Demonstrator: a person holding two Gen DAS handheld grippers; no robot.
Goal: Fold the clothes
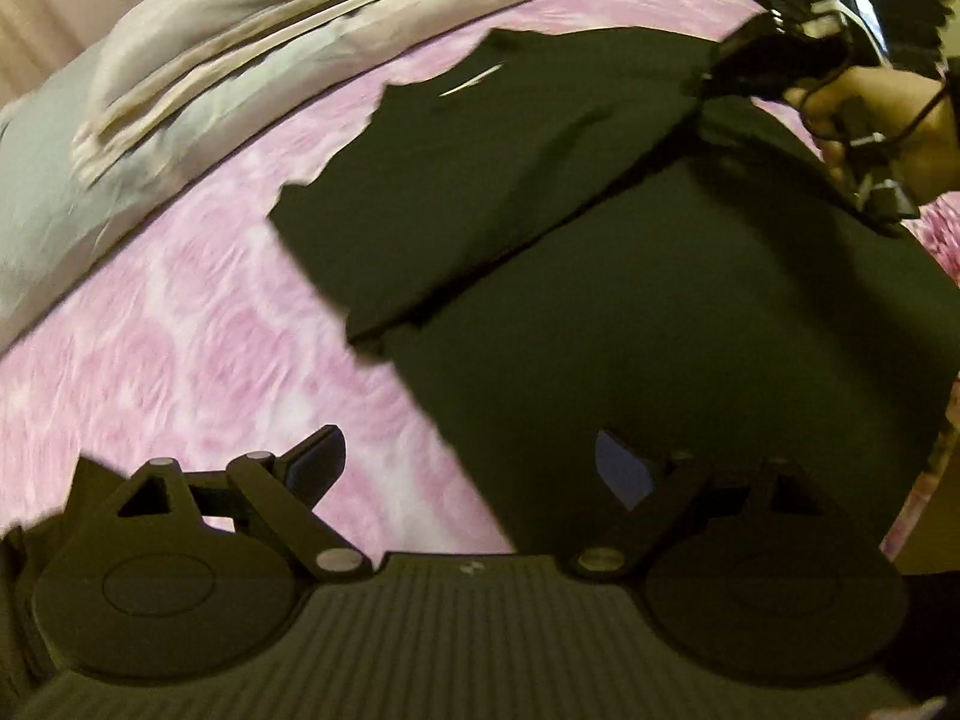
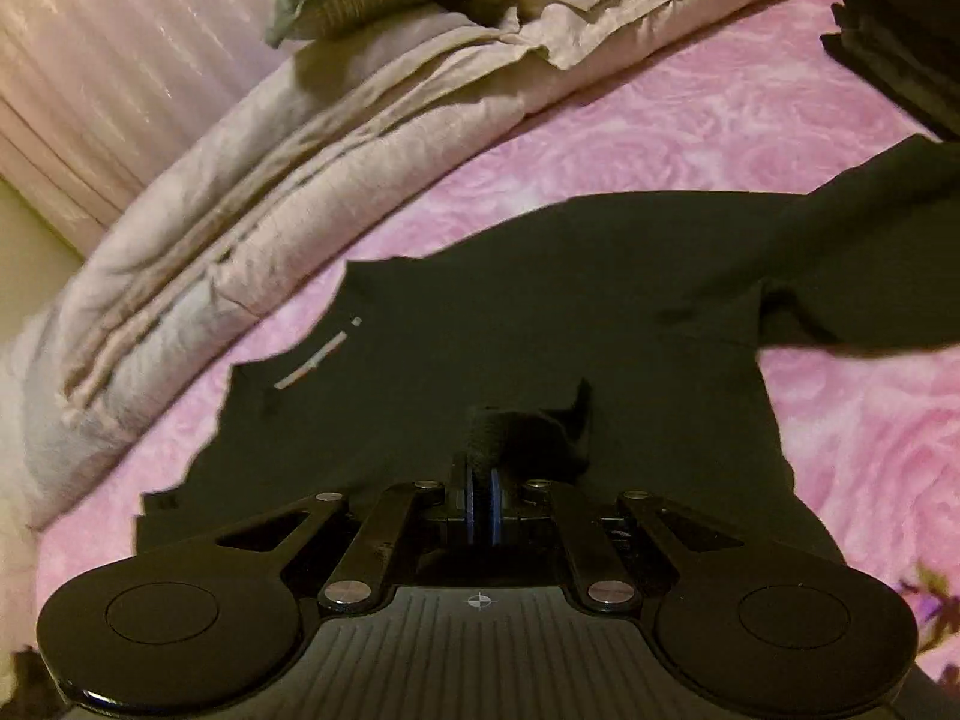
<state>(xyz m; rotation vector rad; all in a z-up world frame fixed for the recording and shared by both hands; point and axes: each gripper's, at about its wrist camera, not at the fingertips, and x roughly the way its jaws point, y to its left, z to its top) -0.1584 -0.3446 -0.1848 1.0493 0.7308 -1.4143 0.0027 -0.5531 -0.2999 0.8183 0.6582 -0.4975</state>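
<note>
Your right tongs (image 2: 480, 504) are clamped shut on a bunched pinch of the black shirt (image 2: 540, 324), which lies spread on the pink rose-patterned bed cover (image 2: 750, 120) and fills the middle of the right wrist view. Your left tongs (image 1: 474, 468) stand wide apart with nothing between them, low in the left wrist view; one finger hangs over the pink cover, the other over the dark cloth.

From the right tongs, the shirt runs ahead and to both sides. A small white label (image 2: 312, 360) shows at centre left, and a sleeve (image 2: 870, 252) stretches toward the upper right of the frame. In the left wrist view a folded panel (image 1: 480, 192) already lies doubled over the body of the garment, its edge slanting from lower left to upper right; your right hand (image 1: 888, 120) grips its tool at the upper right.

The right hand, already holding the cloth, looks the nearer for any carry across. Whether this pinch starts a fold or finishes one, the pictures do not settle.

A rumpled beige quilt (image 2: 270, 228) banks along the upper left, near the shirt's far edge, and dark stacked cloth (image 2: 900, 30) sits at the upper right corner.
</note>
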